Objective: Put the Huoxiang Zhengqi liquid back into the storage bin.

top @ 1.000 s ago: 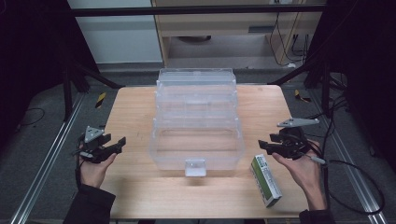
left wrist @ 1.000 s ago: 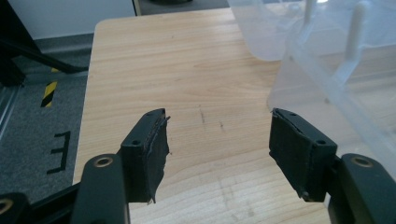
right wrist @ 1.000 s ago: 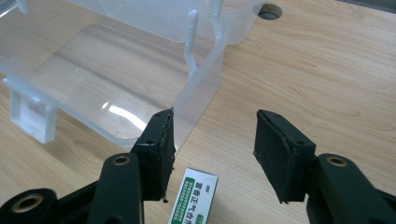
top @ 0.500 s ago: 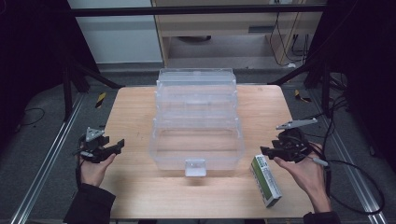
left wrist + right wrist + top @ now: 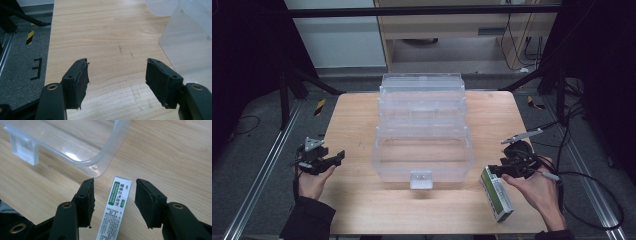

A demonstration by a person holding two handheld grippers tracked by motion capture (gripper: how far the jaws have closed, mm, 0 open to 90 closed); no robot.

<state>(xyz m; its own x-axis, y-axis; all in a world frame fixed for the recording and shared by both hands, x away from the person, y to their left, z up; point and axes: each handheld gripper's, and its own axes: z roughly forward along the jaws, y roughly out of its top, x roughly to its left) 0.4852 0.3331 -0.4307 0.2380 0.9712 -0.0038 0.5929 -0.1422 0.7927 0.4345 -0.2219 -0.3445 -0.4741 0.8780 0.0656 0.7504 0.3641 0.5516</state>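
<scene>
The clear plastic box [image 5: 424, 132] is the largest thing here. It stands open in the middle of the counter [image 5: 357, 115], with its stepped trays rising toward the far edge and a small latch [image 5: 421, 179] on its near wall. The green and white carton [image 5: 117, 202] lies flat near the right part of the near edge, just beside the near right corner of the box.

The right tool [image 5: 113, 200] hangs over the carton with the jaws on both sides of it. They are released and do not press it yet, although they have just been closing a little. The left tool [image 5: 117, 76] is also released, with nothing between its jaws, over bare wood near the left edge.

In my judgement the main risk is a bad grip. The carton lies a little askew between the pads [image 5: 147, 200], so if they close now, they may catch it on a corner and turn it, or push it against the box wall. The carton is also light and smooth, so it may slip when lifted, and a lift too close to the rim could knock the box.

The counter is pale wood with a few small scratches. Around it are dark grey floor, metal rails, black cables, yellow and black tape marks, and a pale cabinet behind the far edge.
</scene>
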